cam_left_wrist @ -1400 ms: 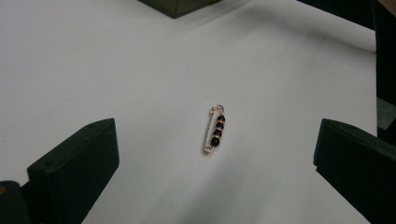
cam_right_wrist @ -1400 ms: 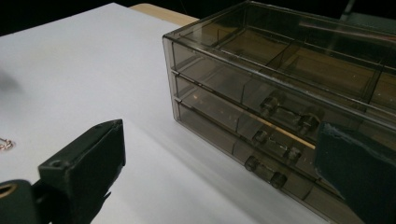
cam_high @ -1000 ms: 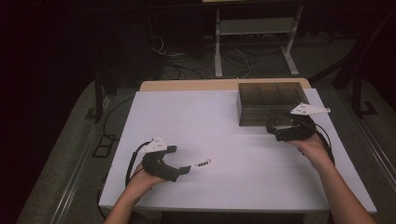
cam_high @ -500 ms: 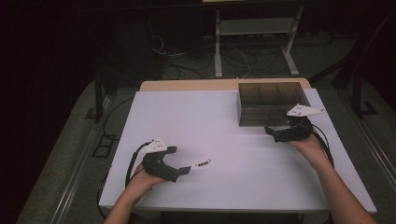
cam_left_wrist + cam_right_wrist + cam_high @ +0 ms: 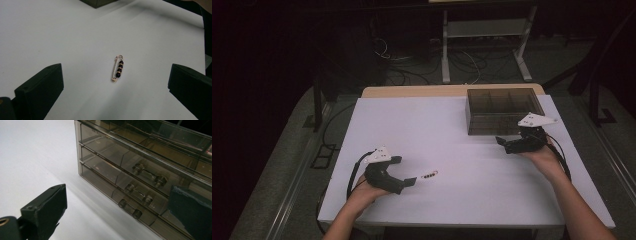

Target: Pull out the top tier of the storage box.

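Note:
A small gold safety pin with black beads (image 5: 429, 175) lies on the white table (image 5: 447, 135) just right of my left gripper (image 5: 407, 182). In the left gripper view the pin (image 5: 117, 68) lies flat on the table, ahead of and between the wide-open jaws of the left gripper (image 5: 115, 73), touching neither. A smoky clear drawer box (image 5: 502, 111) stands at the back right. My right gripper (image 5: 503, 143) is open just in front of it. In the right gripper view the box (image 5: 105, 162) shows three shut drawers with clear handles (image 5: 147, 173), close ahead of the right gripper (image 5: 120, 203).
A cable (image 5: 354, 172) loops from the left gripper toward the table's left edge. Beyond the far edge are a wooden strip (image 5: 422, 91), a metal stand (image 5: 484, 35) and floor cables. A wide bare stretch of table lies between the two hands.
My right gripper has slid a little toward the near left, along the front of the drawer box. The left gripper and the pin have stayed put.

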